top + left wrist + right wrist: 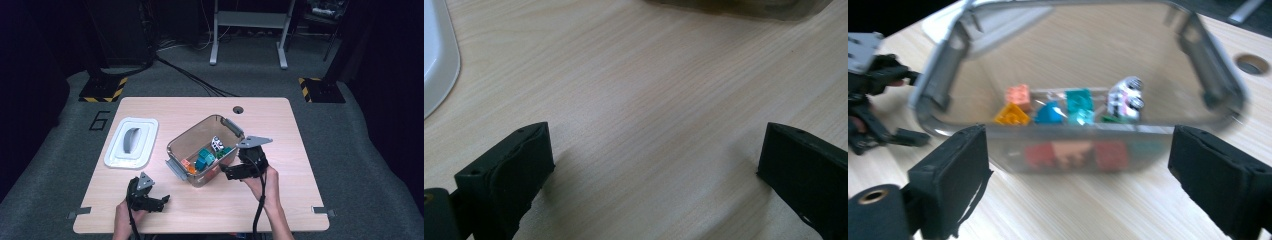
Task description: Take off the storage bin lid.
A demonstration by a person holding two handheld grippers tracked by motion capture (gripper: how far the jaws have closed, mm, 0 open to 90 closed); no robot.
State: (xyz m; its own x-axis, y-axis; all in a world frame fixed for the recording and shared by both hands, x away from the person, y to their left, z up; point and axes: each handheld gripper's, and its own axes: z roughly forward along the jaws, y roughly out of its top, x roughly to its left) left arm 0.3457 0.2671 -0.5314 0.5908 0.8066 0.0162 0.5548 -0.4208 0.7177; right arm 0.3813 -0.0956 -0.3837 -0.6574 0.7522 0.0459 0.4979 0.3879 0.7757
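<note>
Bare table (280,120) right of and behind bin (176,145): free passage. White lid (131,142) blocks left side. Bin walls hem the bricks (1068,107); top open.

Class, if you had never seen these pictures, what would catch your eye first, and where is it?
First the clear plastic bin at the table's middle, with bright toy bricks heaped along its near wall. Its white lid lies flat to the bin's left. The right hand-held gripper sits open against the bin's near corner.

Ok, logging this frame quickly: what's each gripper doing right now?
Left gripper: open, nothing between the jaws, bare table under it.
Right gripper: open, holding nothing, facing the clear bin of toy blocks.
</note>
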